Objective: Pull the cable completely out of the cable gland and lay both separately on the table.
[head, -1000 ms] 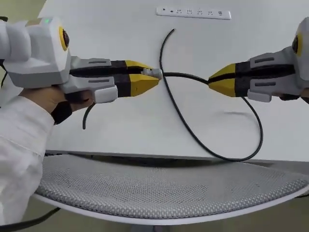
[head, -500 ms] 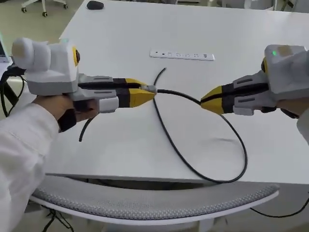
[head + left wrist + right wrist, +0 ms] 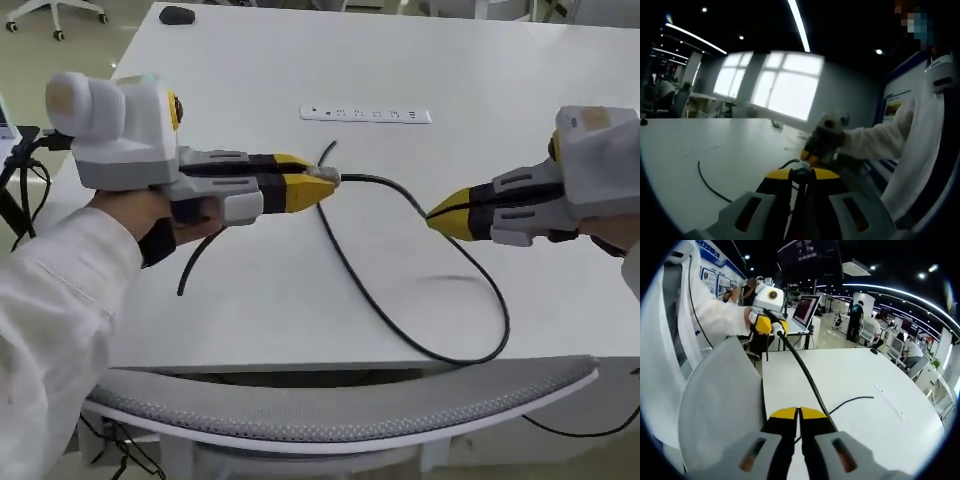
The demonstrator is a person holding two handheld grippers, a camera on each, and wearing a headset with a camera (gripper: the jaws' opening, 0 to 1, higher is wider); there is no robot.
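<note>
Right gripper (image 3: 799, 412) sits low over the table's (image 3: 850, 375) near edge, yellow jaws pressed together, black cable (image 3: 802, 370) pinched at their right side. The cable runs up in a nearly straight line above the table to the left gripper (image 3: 771, 326), which is off the table's far left corner and held by a hand (image 3: 749, 315) in a white sleeve. Its jaws clamp a small pale cable gland (image 3: 776, 331), too small for detail. Another stretch of cable lies on the table. A power strip (image 3: 888, 396) is on the table's right part. A grey chair back (image 3: 722, 400) stands beside the table's left edge. A laptop (image 3: 807, 310) and people are beyond the table's far edge.
</note>
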